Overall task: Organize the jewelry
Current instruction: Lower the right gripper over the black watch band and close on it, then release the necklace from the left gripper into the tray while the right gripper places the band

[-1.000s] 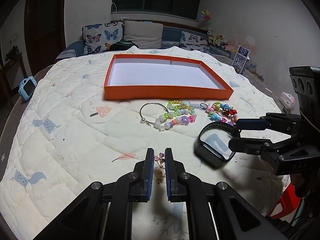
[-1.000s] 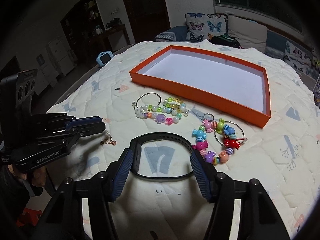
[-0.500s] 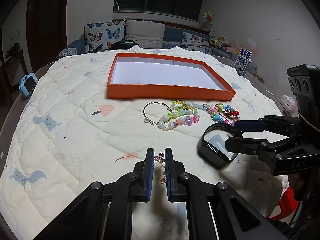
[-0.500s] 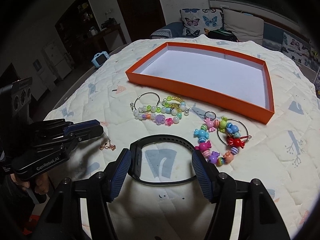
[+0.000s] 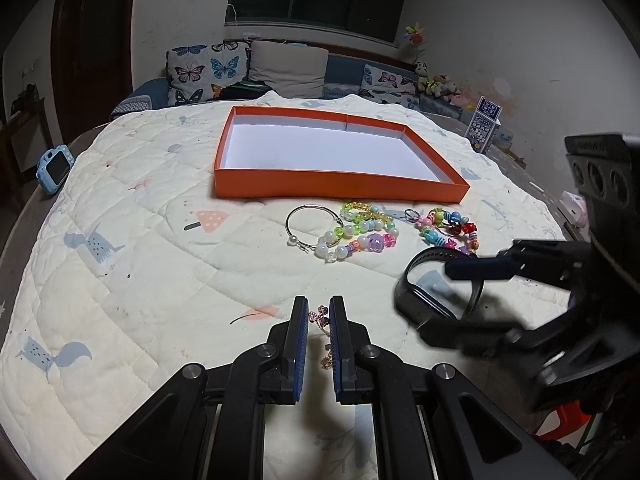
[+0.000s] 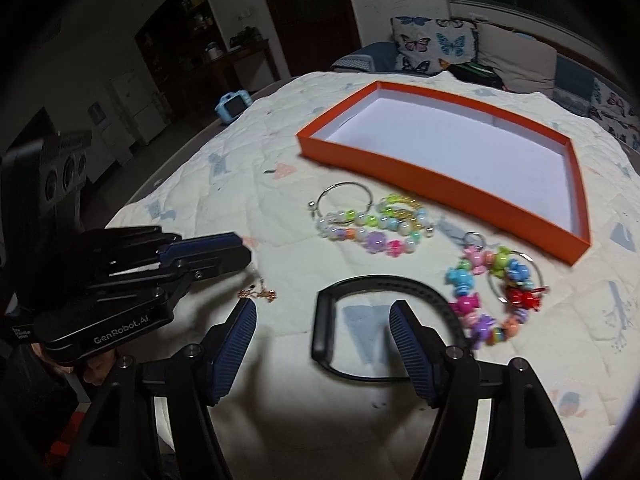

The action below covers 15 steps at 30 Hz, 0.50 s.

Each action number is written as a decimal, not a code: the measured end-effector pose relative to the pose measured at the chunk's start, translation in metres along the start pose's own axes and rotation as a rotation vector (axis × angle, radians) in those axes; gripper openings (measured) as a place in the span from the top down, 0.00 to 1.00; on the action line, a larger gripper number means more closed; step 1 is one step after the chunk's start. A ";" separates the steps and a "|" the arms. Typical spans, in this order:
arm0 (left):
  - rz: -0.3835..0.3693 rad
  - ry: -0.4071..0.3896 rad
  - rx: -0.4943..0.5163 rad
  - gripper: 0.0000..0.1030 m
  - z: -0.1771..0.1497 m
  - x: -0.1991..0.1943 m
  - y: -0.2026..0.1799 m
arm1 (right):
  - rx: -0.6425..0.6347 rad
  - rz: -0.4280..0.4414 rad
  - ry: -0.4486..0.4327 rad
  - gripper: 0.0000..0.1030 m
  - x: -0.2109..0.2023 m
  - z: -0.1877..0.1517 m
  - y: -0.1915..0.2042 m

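Note:
My left gripper is shut on a thin rose-gold chain low over the quilt; the chain's loose end trails below its tip. My right gripper stands open over a black wristband. The band's thick left end lies between the fingers, and the right finger is inside the loop, with no pad pressing. Beyond lie a pastel bead bracelet, a candy-bead bracelet and a wire bangle. An orange box with a white floor sits behind them.
Everything rests on a cream quilt over a round surface that drops off near the grippers. A blue toy camera lies at the far left edge. Butterfly cushions line a sofa behind. A red stool stands below on the right.
My right gripper has slid left over the wristband, so its right finger now stands inside the loop instead of outside it. The left gripper and chain have stayed put.

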<state>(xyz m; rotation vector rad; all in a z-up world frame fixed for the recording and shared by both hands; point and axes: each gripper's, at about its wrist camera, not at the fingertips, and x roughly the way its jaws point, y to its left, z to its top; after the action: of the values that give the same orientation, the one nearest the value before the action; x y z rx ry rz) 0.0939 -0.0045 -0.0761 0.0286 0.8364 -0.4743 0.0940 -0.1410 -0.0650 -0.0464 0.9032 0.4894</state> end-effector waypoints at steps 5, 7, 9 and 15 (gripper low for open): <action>0.002 -0.006 -0.002 0.90 0.002 -0.001 0.002 | 0.011 -0.002 0.037 0.63 0.015 0.001 0.001; 0.002 -0.011 -0.003 0.90 0.003 -0.002 0.002 | 0.015 -0.003 0.044 0.71 0.017 -0.001 0.000; 0.001 -0.015 -0.003 0.90 0.003 -0.003 0.002 | 0.022 -0.022 0.046 0.79 0.016 -0.003 -0.002; -0.008 -0.031 0.002 0.90 0.009 -0.011 0.002 | 0.042 -0.015 0.012 0.87 0.002 -0.004 -0.004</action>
<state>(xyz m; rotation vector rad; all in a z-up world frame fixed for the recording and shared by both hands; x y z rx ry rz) 0.0952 -0.0005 -0.0622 0.0191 0.8058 -0.4821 0.0944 -0.1444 -0.0697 -0.0173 0.9239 0.4565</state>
